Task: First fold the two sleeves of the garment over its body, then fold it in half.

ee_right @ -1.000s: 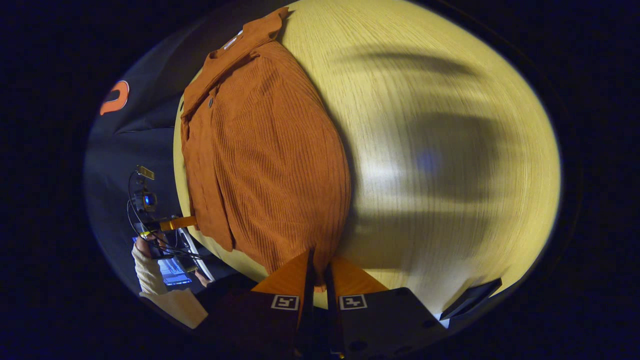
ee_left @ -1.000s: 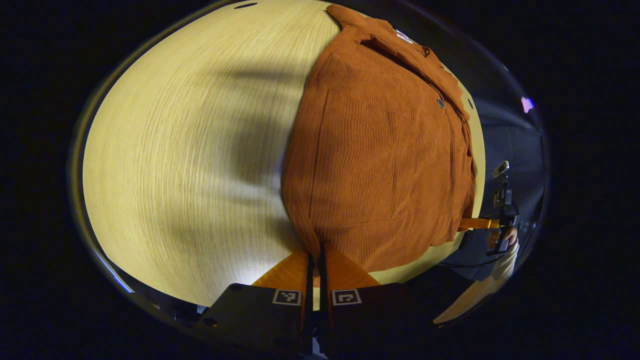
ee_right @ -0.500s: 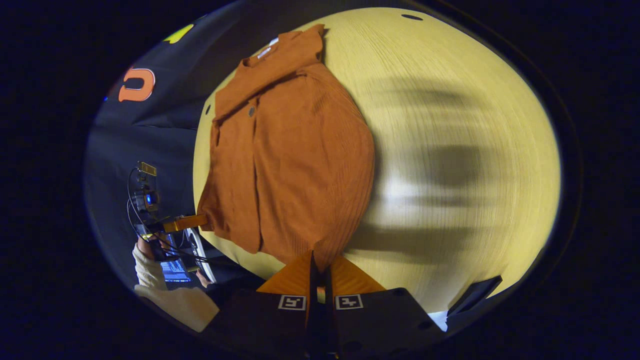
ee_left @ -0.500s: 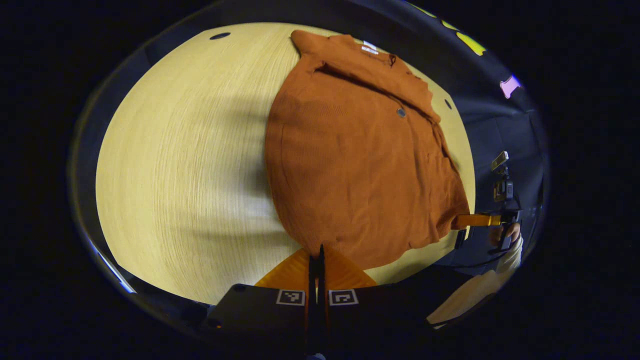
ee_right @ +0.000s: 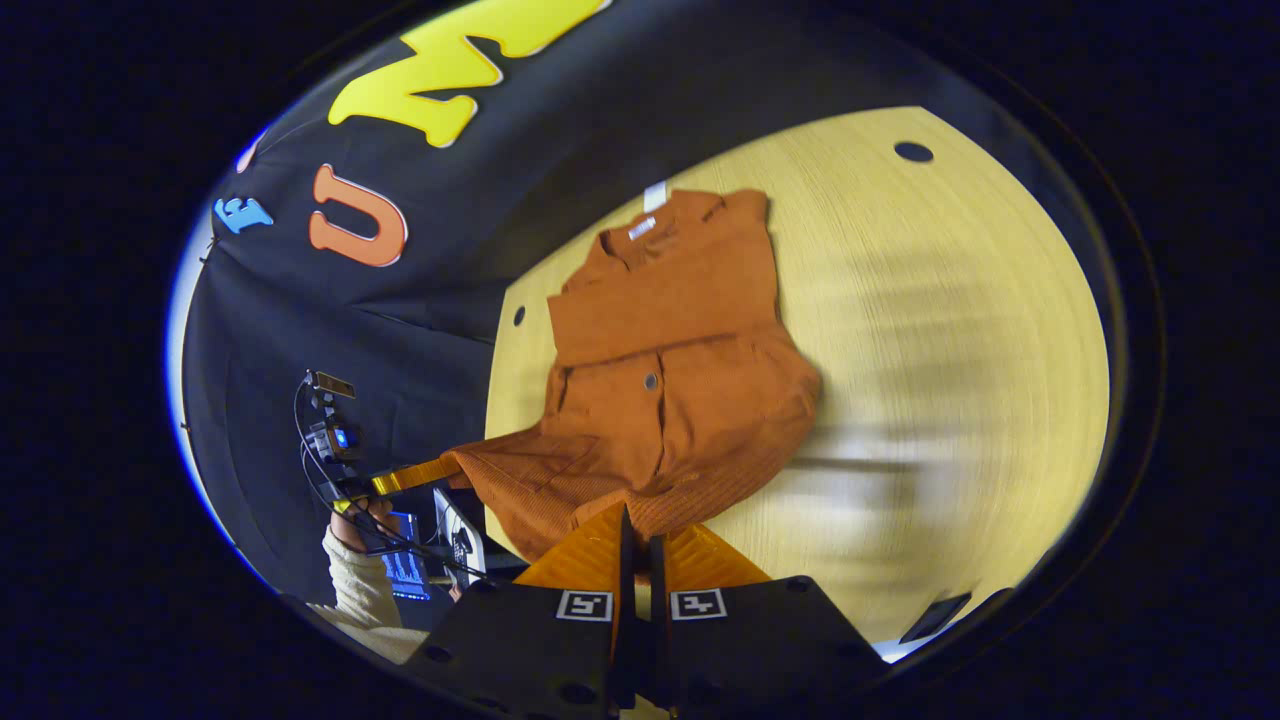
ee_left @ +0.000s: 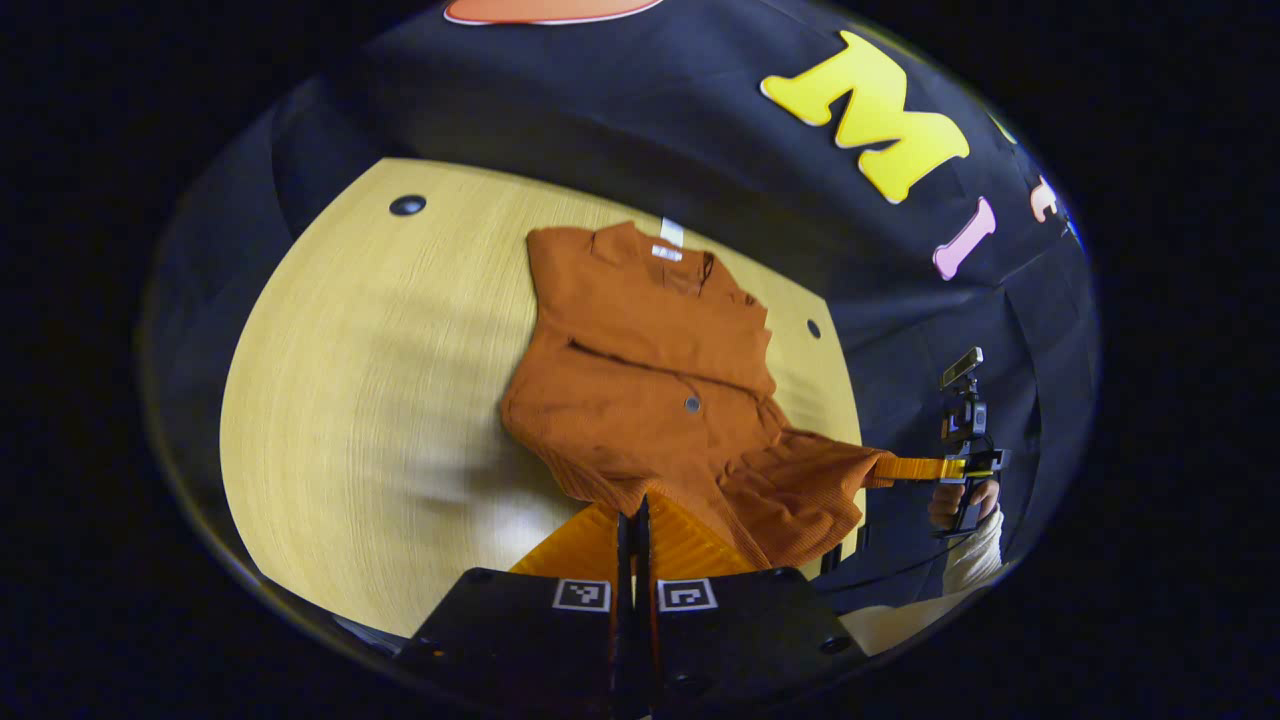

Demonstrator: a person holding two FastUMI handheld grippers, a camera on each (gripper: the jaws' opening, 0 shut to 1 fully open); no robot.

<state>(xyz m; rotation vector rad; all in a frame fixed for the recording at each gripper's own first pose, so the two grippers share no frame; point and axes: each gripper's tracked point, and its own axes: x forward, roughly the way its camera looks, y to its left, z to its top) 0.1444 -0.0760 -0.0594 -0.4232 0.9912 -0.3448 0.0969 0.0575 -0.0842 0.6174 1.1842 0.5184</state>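
Currently I see both grippers pinching the near hem of the rust-orange ribbed button shirt [ee_left: 650, 370], lifted off the pale wooden table [ee_left: 350, 400]. Left gripper [ee_left: 632, 520] clamps the hem's left corner. Right gripper [ee_right: 637, 545] clamps its right corner.

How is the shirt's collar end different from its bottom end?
The collar end lies flat on the table; the bottom end is lifted and rumpled. The collar end is free; the bottom end is pinched by the left gripper and right gripper. Both are rust-orange ribbed cloth.

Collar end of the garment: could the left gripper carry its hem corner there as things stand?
Probably yes: the left gripper is shut on the garment hem, and nothing lies between it and the collar.
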